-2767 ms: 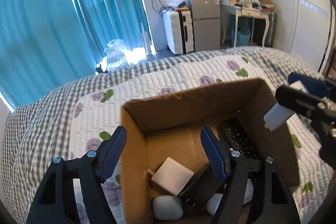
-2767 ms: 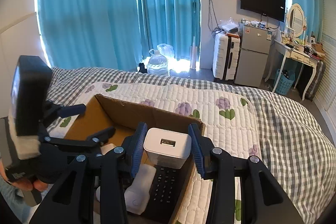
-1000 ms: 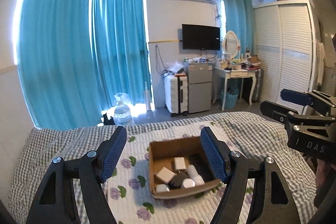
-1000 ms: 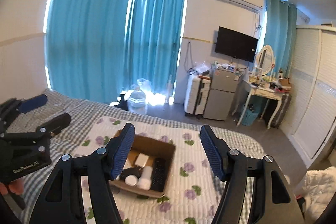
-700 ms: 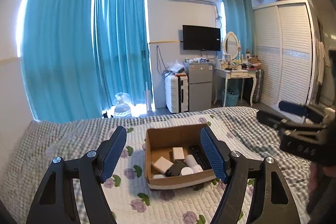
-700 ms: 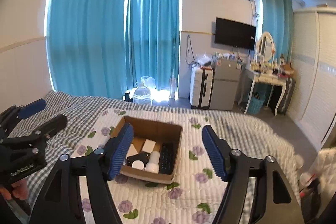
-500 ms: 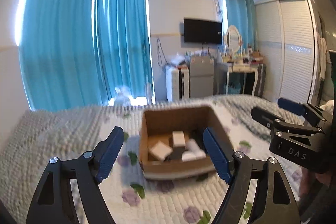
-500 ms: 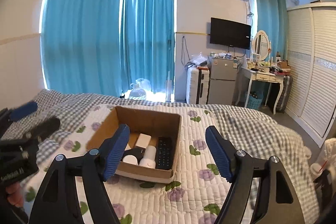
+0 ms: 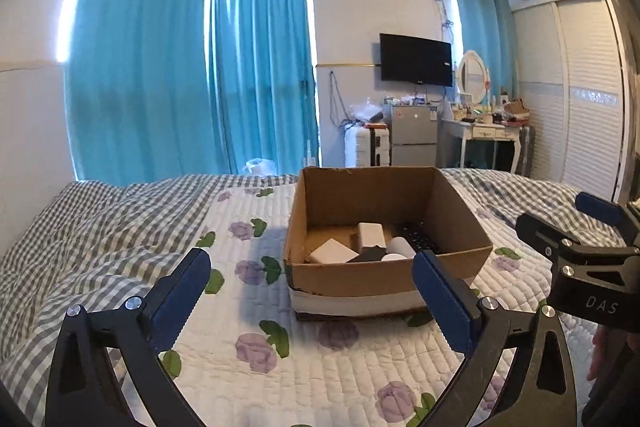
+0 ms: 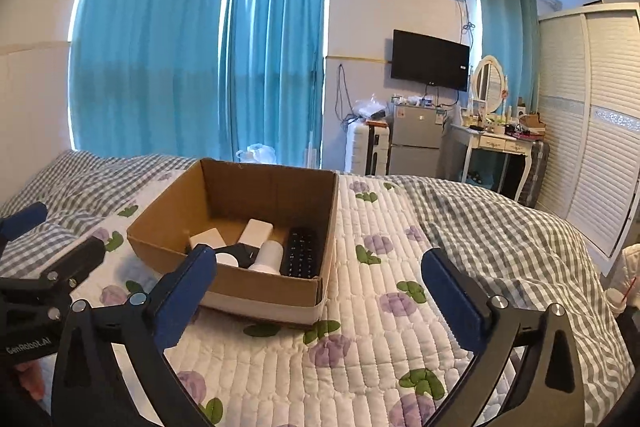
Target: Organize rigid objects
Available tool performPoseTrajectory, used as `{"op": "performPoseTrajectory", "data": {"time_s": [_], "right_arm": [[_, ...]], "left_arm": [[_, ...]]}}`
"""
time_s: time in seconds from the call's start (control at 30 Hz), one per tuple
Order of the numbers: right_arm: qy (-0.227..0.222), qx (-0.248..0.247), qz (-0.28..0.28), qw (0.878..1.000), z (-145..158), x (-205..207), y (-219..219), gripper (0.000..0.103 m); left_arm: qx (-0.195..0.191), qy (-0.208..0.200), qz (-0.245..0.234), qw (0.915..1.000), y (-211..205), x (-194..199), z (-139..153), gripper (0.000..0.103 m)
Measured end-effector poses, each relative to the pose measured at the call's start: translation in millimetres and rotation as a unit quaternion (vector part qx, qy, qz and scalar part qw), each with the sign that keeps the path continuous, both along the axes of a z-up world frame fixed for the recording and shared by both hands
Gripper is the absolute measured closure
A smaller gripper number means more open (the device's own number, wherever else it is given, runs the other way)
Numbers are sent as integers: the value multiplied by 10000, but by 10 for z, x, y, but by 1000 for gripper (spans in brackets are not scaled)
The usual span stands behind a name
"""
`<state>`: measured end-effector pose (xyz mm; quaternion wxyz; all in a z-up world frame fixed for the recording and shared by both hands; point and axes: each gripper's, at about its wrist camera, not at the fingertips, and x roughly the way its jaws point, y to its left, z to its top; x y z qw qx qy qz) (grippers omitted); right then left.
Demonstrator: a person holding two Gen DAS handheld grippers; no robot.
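Observation:
An open cardboard box (image 9: 360, 195) (image 10: 272, 191) sits on the bed. Inside lie a black remote (image 9: 416, 237) (image 10: 300, 257), a white charger block (image 9: 370, 233) (image 10: 256, 231), a flat white box (image 9: 332, 251) (image 10: 206, 239), a white cylinder (image 9: 400, 247) (image 10: 270, 253) and a dark item (image 10: 240, 251). My left gripper (image 9: 312, 267) hovers low in front of the box, its jaws opening wide with nothing between them. My right gripper (image 10: 320, 261) does the same a little to the right, also with nothing in it. Each wrist view shows the other gripper (image 9: 580, 239) (image 10: 48, 247) at its edge.
The bed carries a white quilt with purple flowers (image 9: 248, 347) and a grey checked blanket (image 10: 500, 227). Beyond it are blue curtains (image 9: 260, 67), a suitcase (image 9: 366, 147), a small fridge (image 9: 412, 135), a dressing table (image 10: 496, 143) and a wardrobe (image 10: 592, 147). A hand (image 9: 596, 359) shows at the lower right.
Both grippers have sunk towards the bed, so the box looks nearer and larger. Both pairs of jaws have spread wider. The white charger once held by the right gripper now lies in the box.

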<state>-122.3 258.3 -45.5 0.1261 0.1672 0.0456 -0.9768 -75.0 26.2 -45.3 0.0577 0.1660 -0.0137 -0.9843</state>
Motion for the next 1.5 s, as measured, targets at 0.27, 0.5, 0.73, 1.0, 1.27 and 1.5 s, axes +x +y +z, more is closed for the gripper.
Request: {"op": "performPoseTrajectory", "data": {"time_s": [0.27,0.5,0.73,1.0,1.27,1.5], "right_arm": [[15,0,-88,10000,-25,-6,18,0],[-21,5,-136,9999,-44,-24,27,0],[-7,-14,-128,9999,-43,-13,36,0],[-3,-10,-141,9999,-50,-2,48,0],[-4,11,-155,9999,-55,2,47,0],[-30,30,-169,9998,-70,-7,50,0]], "left_arm": [[106,-39,72,9999,-49,18,-6,0],[158,-66,65,9998,-69,23,-2,0],[121,-91,72,9999,-59,12,-7,0],[132,-122,91,9998,-59,3,-17,0],[160,-175,86,9997,-65,-6,-21,0],[155,-178,81,9997,-65,-5,-13,0]]}}
